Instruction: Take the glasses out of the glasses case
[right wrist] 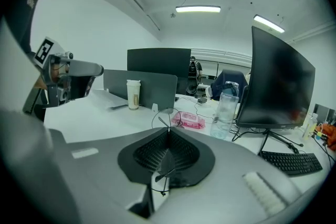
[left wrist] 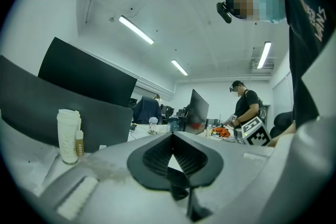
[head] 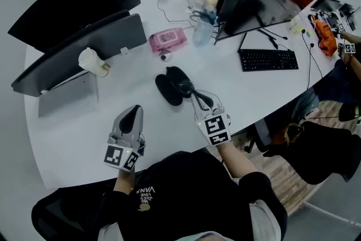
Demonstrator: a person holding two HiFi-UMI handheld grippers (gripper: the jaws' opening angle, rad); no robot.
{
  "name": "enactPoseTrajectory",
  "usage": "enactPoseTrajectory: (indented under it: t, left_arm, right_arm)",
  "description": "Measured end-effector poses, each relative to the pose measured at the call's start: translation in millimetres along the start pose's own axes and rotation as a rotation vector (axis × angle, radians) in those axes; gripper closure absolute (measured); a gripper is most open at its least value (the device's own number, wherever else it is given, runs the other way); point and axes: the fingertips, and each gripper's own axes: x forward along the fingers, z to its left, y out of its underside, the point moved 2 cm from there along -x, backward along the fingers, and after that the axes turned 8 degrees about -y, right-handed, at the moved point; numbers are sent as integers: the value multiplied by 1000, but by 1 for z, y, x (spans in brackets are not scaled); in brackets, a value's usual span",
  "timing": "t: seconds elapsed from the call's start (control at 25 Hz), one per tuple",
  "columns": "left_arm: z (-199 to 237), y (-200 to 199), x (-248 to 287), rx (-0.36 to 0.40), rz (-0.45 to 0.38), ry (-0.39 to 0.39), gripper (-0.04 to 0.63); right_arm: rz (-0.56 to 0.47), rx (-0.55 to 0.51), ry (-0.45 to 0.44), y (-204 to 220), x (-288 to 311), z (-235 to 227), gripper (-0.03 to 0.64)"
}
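Glasses point(right wrist: 165, 117): thin wire frame, pinched in right claw point(right wrist: 168, 132).
Left claw point(left wrist: 172, 148): clenched, empty, lower left of frame.
Case point(head: 171, 86): black, open, mid-counter point(head: 67, 132).

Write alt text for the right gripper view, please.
The right gripper has its fingers shut on thin wire-rimmed glasses, one lens rim rising above them. Beyond, on the white desk, stand a pink wipes pack, a water bottle, a paper cup and dark monitors.

Black long-sleeved top point(head: 194, 180), small white print point(head: 145, 195)
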Motion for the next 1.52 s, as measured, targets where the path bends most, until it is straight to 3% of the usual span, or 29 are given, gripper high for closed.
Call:
enactPoseTrajectory:
  t: [1.08,1.52]
  left_arm:
    - [-11,-5,-17,26,-36,89,594]
    - [-23,-4,-14,28,-29,153,594]
  right_arm:
    - [-167,54,97,-36,-82,37,612]
    - [-170,73,166,-35,-113,43,612]
